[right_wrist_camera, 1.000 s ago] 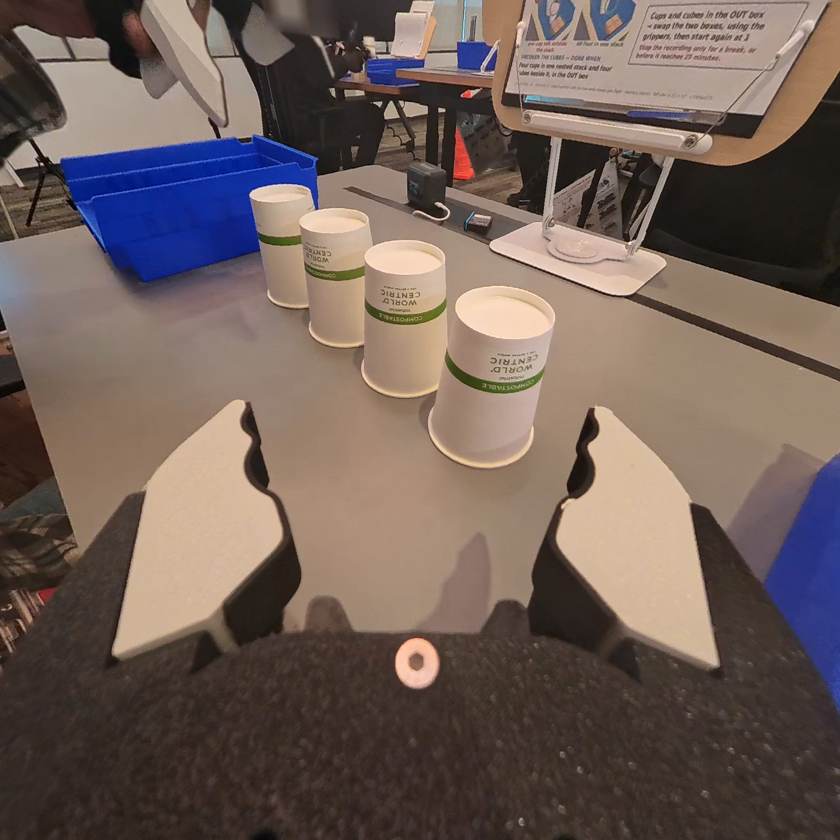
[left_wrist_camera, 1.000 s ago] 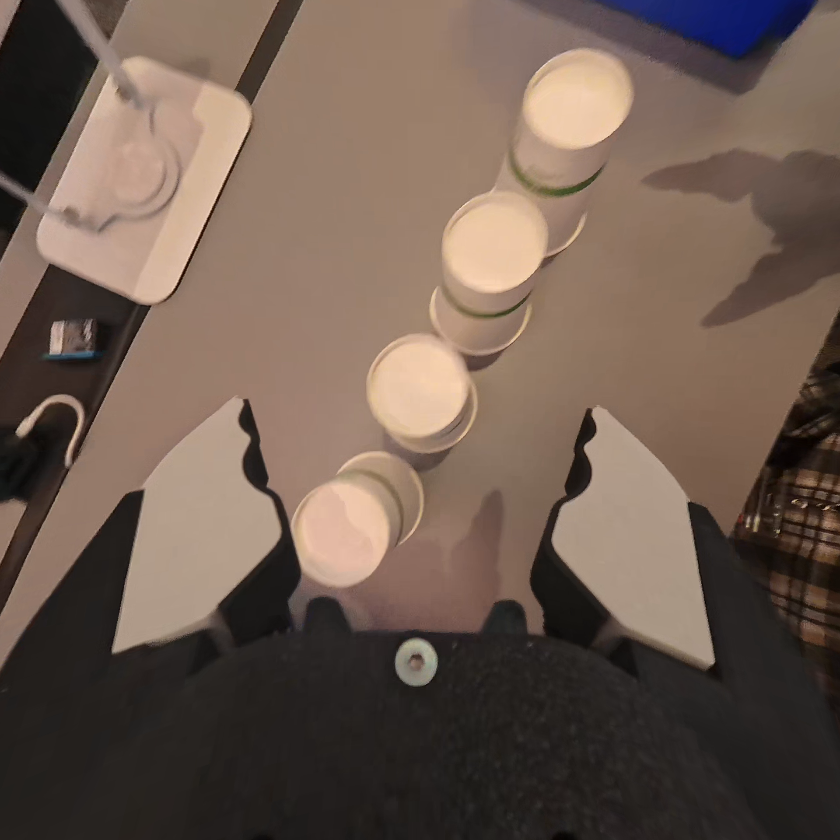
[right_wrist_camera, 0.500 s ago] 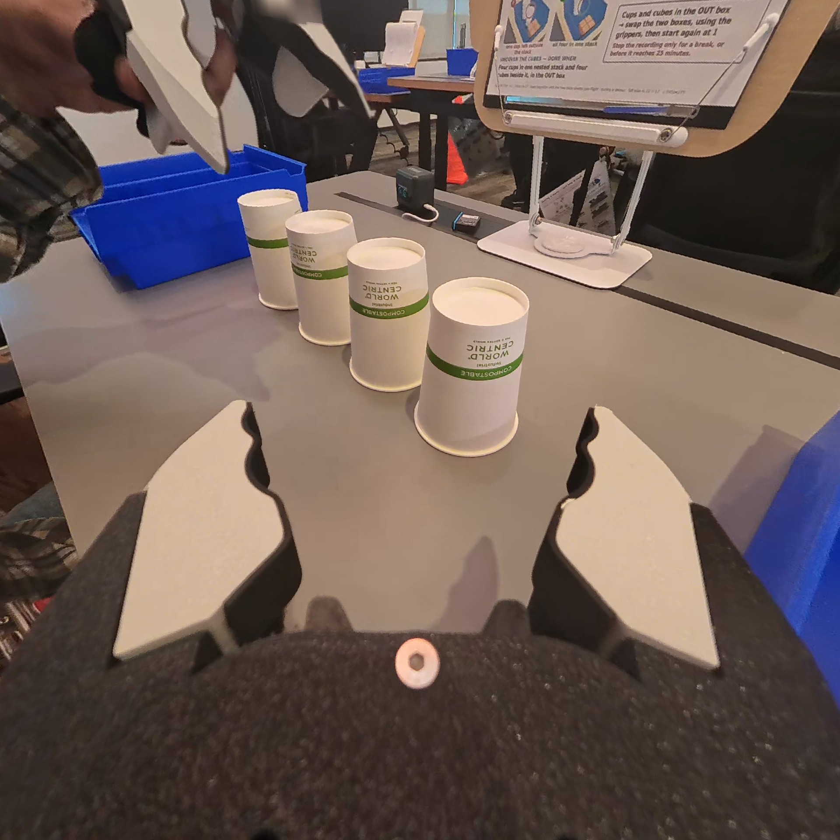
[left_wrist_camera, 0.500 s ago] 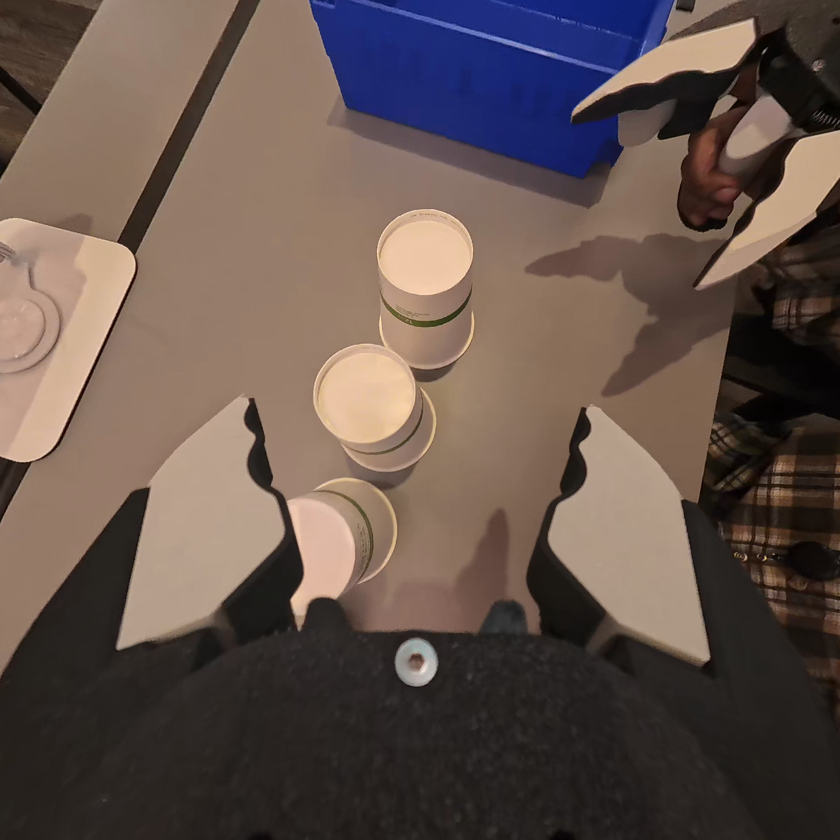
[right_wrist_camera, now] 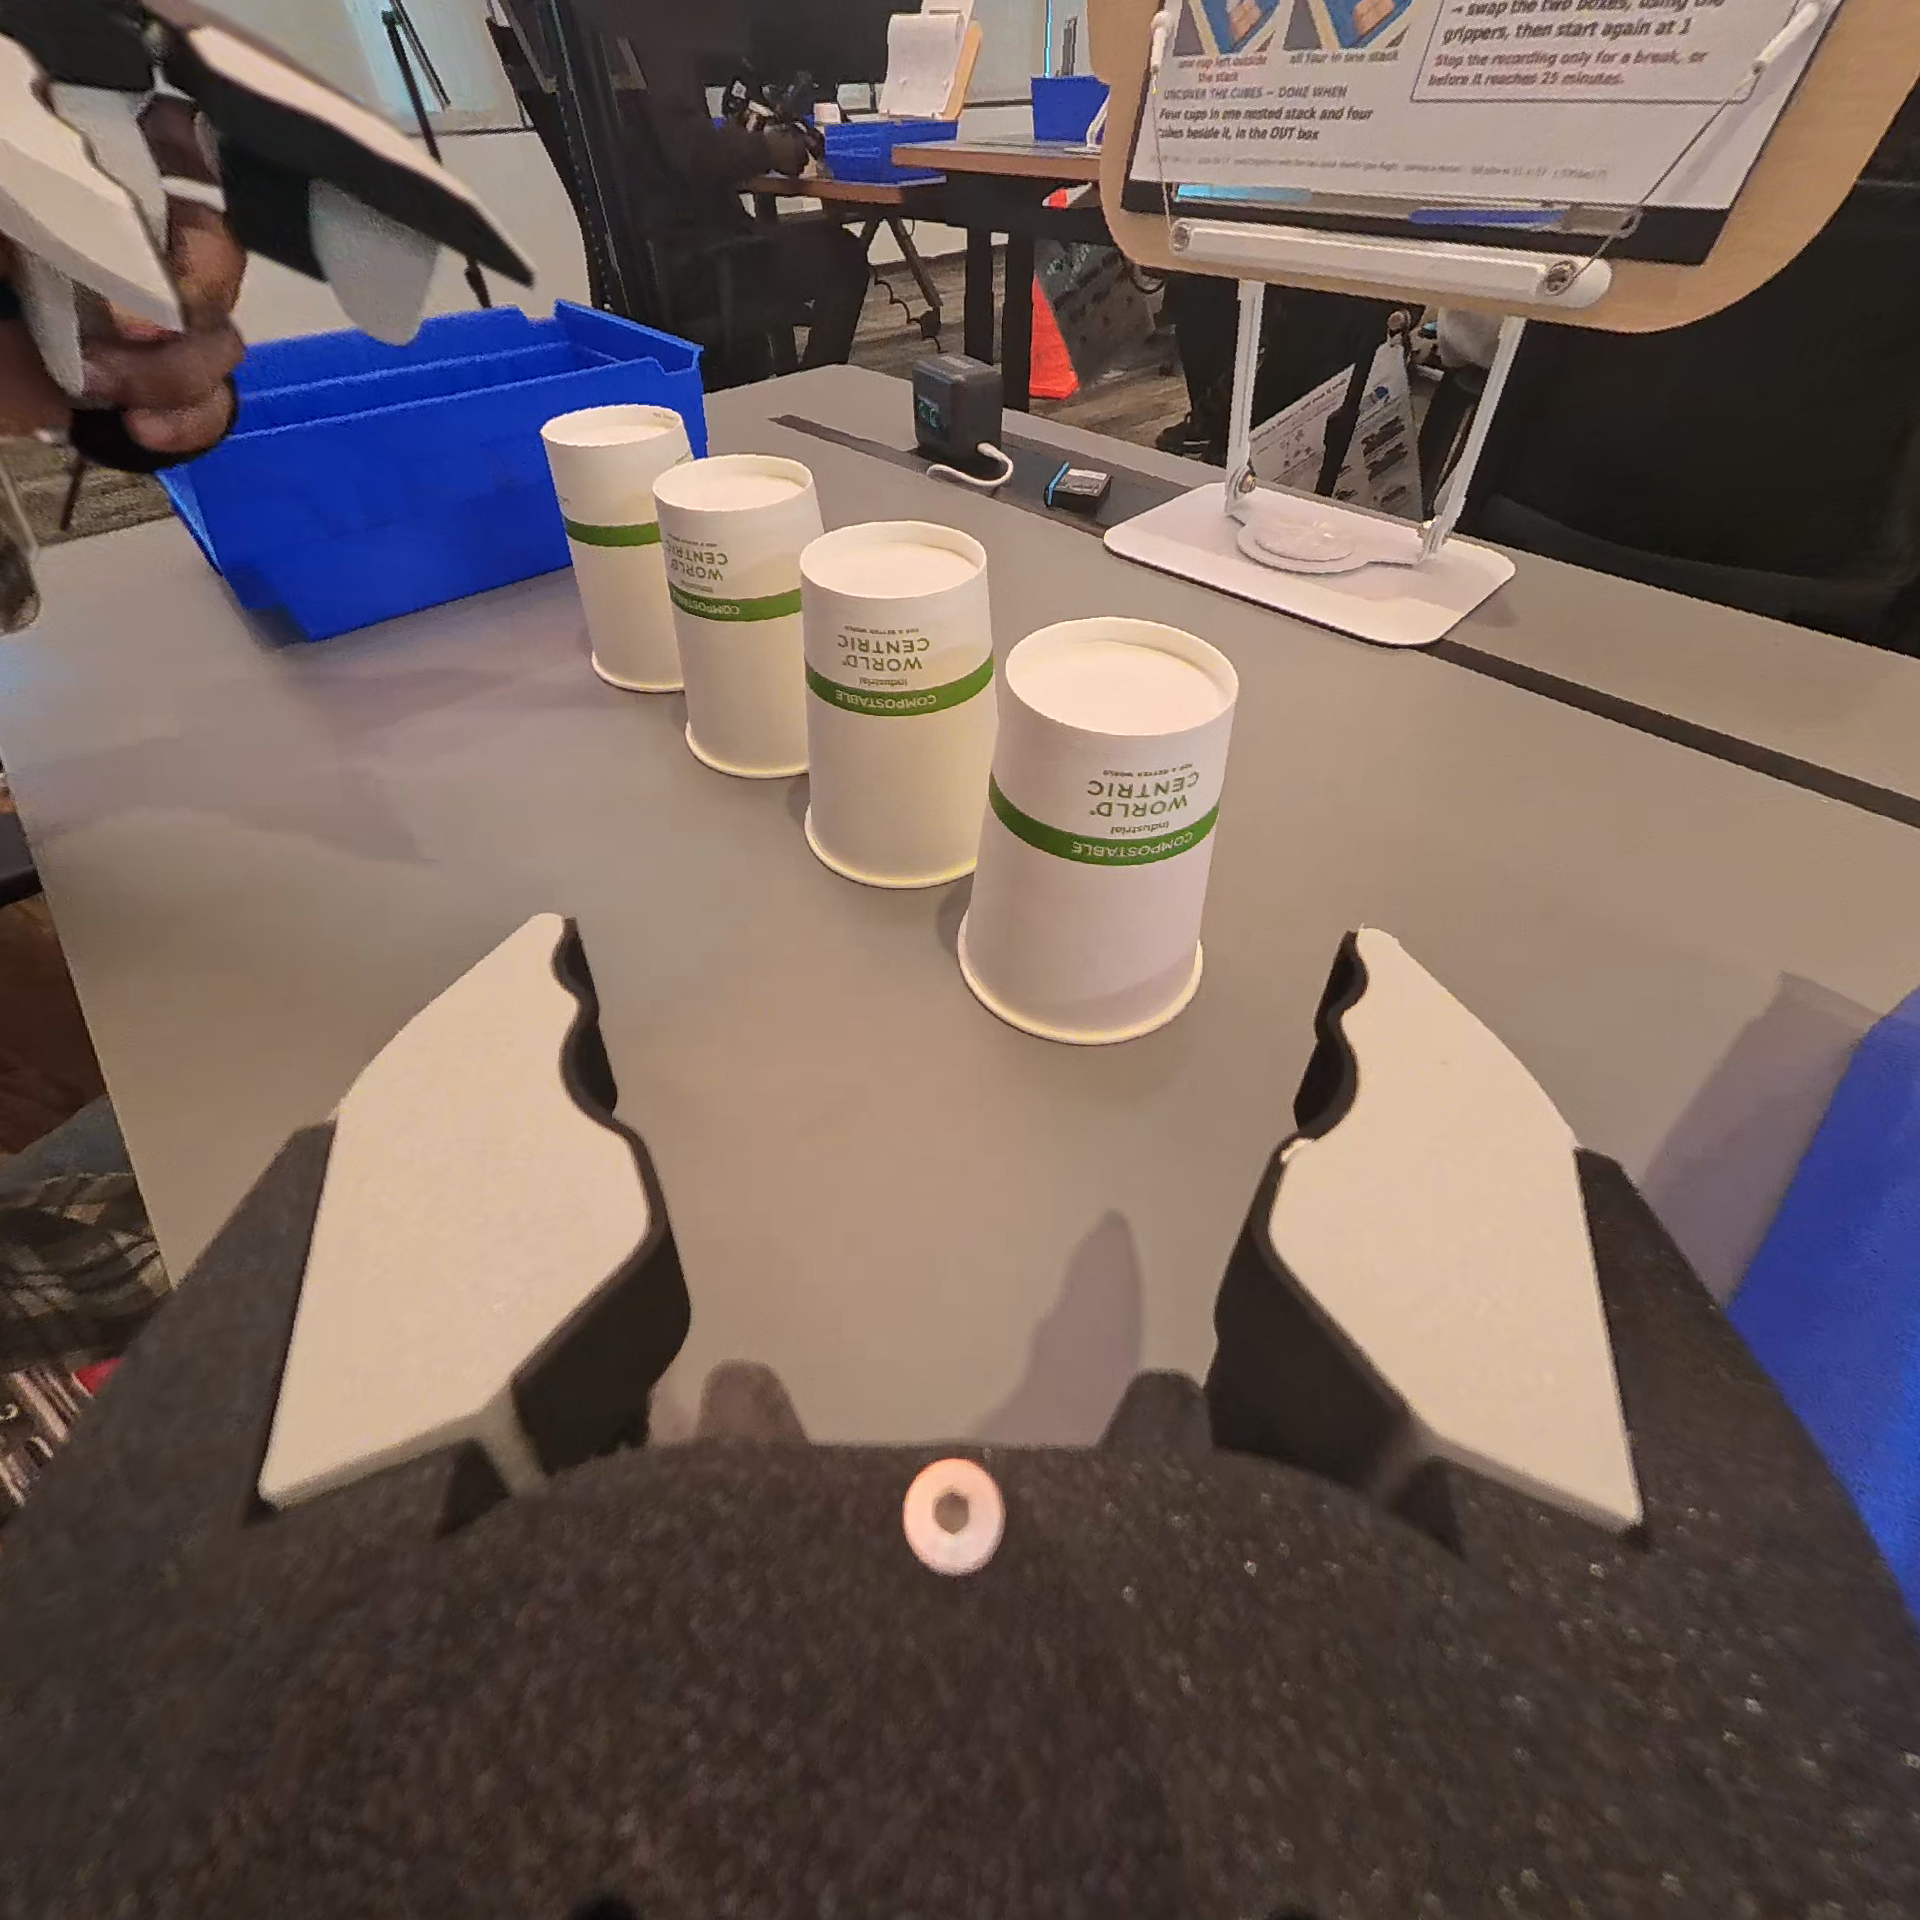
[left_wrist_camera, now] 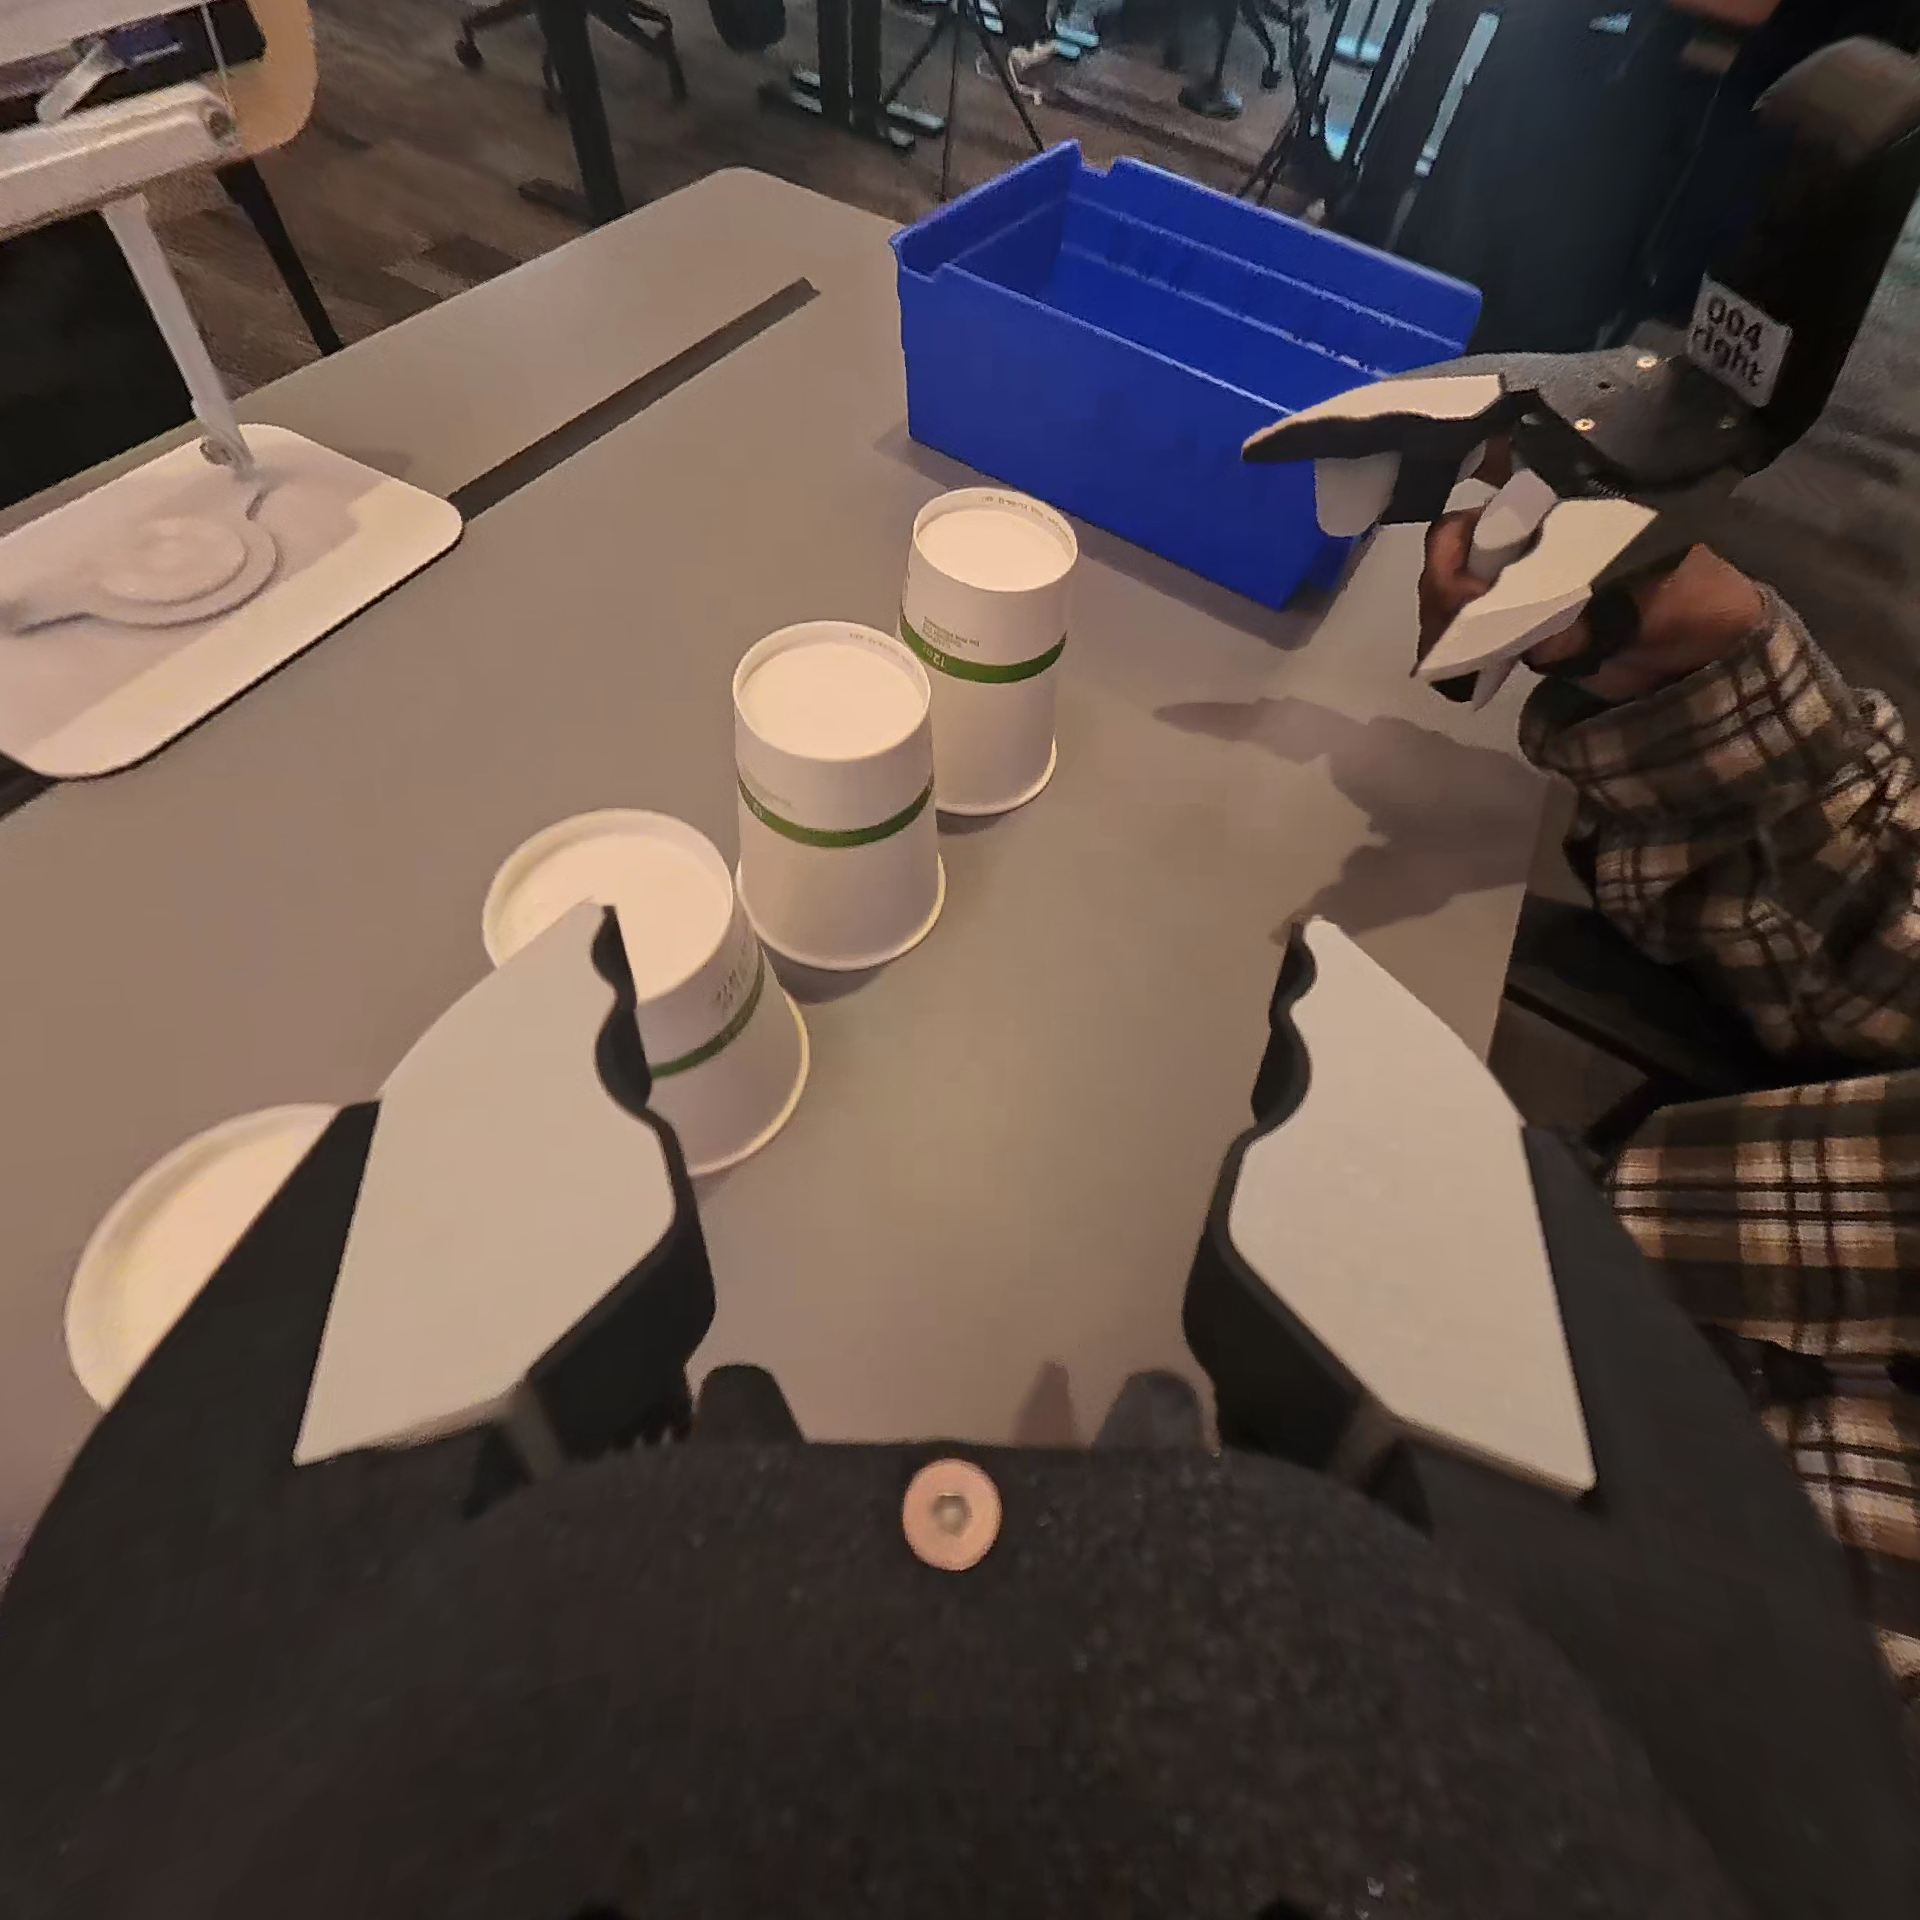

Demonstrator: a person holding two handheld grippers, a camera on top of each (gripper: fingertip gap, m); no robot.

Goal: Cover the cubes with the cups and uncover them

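Observation:
Several white paper cups with green bands stand upside down in a row on the grey table (right_wrist_camera: 1558,831). No cube shows. In the right wrist view the nearest cup (right_wrist_camera: 1101,831) stands just ahead of my right gripper (right_wrist_camera: 961,925), which is open and empty; the farthest cup (right_wrist_camera: 623,540) is by the blue bin. In the left wrist view my left gripper (left_wrist_camera: 951,935) is open and empty above the table, to the right of the row. Its left finger hides part of two cups (left_wrist_camera: 665,966) (left_wrist_camera: 177,1247). The right gripper (left_wrist_camera: 1455,540) shows far right, held in a hand.
A blue bin (left_wrist_camera: 1143,343) stands beyond the row, also in the right wrist view (right_wrist_camera: 416,457). Another blue bin (right_wrist_camera: 1849,1247) is at the right edge. A white stand base (right_wrist_camera: 1309,561) carries an instruction board. A plaid sleeve (left_wrist_camera: 1745,810) is at the table's right side.
The left gripper has swung from looking straight down on the cups to a lower, forward view towards the blue bin. The right gripper has edged closer to the nearest cup. Both stay open.

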